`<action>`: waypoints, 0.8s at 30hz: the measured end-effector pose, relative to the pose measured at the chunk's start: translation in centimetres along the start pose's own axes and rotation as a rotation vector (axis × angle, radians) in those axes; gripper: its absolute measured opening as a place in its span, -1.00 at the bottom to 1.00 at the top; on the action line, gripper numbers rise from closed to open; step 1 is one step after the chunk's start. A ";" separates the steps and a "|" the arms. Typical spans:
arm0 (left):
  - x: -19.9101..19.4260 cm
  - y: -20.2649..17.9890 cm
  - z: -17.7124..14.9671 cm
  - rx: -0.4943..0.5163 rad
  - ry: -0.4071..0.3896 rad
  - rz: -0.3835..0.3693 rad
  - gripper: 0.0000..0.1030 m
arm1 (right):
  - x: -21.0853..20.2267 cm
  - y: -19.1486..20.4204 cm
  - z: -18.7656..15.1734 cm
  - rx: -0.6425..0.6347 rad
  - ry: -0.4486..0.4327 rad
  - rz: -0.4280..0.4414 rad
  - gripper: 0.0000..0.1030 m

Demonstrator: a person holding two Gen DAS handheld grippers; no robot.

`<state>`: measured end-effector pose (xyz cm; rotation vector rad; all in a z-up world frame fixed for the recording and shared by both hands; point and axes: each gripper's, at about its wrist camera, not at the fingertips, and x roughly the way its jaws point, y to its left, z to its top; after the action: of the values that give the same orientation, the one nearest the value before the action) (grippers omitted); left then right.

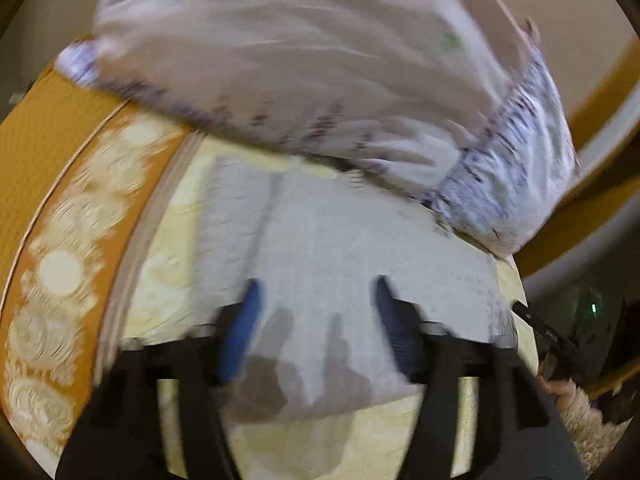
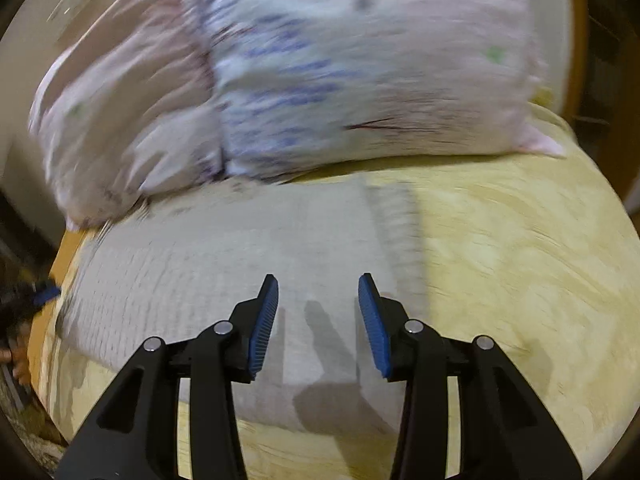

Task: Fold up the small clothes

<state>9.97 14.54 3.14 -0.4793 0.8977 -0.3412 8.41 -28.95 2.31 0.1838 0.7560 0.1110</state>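
Note:
A light grey knitted garment lies flat on a yellow patterned bedspread. My left gripper is open and empty, hovering just above the garment's near part. The same garment shows in the right wrist view. My right gripper is open and empty above the garment's right near part. Both views are blurred by motion.
A large pale pillow with blue print lies at the back, overlapping the garment's far edge; it also shows in the right wrist view. An orange patterned border runs along the left. The bedspread extends to the right.

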 end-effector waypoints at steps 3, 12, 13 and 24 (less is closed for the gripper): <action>1.8 -1.7 0.3 0.054 0.038 -0.012 0.31 | 1.6 2.0 0.1 -0.048 0.019 0.035 -0.19; 5.0 -0.1 -0.3 -0.003 0.117 0.015 0.33 | 5.2 0.7 -0.4 0.058 0.105 0.041 -0.18; 4.7 -0.1 -0.2 -0.011 0.118 0.009 0.33 | 5.1 0.7 -0.3 0.068 0.108 0.043 -0.14; 0.3 5.6 2.2 -0.190 0.017 0.044 0.48 | 4.7 1.6 -0.2 0.112 0.105 0.068 0.45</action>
<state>12.40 19.73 1.13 -0.6313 0.9605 -0.2204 11.61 -26.57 -0.60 0.3120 0.8619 0.1442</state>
